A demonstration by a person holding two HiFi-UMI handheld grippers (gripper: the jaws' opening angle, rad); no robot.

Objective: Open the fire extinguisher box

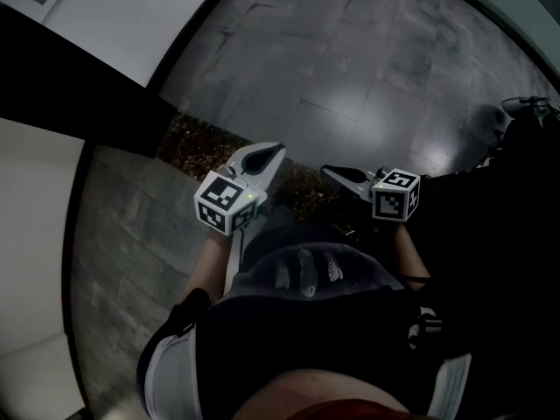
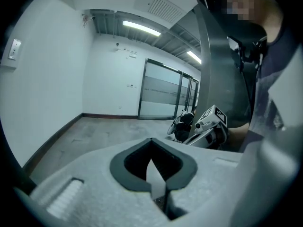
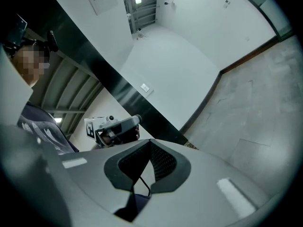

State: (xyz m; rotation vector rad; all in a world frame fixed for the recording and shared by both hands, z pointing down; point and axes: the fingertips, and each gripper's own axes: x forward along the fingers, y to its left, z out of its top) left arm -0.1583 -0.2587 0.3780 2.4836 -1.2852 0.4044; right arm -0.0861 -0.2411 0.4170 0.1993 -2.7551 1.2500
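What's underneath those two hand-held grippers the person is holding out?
Grey floor tiles and a dark speckled strip by the wall lie below the left hand-held gripper and right hand-held gripper. The person's clothing covers the floor nearer in.

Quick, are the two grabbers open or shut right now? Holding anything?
Left gripper: closed, holding nothing.
Right gripper: closed, holding nothing.

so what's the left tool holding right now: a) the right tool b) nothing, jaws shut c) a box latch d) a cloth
b: the left tool has its jaws closed together with nothing between them, only grey floor beyond.
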